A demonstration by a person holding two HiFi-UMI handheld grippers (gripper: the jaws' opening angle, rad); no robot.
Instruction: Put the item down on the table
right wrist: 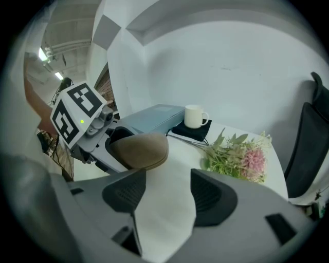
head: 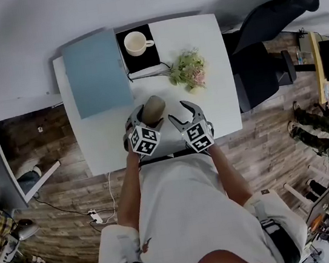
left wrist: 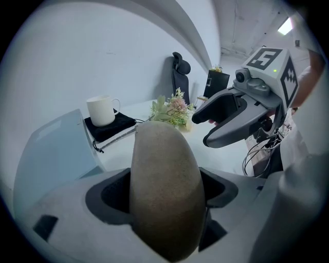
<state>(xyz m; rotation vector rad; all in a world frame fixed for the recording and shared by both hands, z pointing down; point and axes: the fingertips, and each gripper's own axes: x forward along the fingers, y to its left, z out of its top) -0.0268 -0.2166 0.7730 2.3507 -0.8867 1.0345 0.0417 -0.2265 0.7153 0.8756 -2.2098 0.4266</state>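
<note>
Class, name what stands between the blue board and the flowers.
A white mug on a black pad stands between the blue board and the flowers, clearest in the head view.

My left gripper (head: 148, 118) is covering the near end of the brown oval item (head: 154, 105) in the head view, the item is masking my jaw contact, and I am failing to see whether it is touching the table (head: 217, 77).

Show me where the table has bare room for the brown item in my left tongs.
Bare table: the near-left corner on your side of the blue sheet, the gap between that sheet and the flowers, and the right side beyond the flowers. Crowded: the far edge, where the mug sits on a black pad beside the sheet.
</note>
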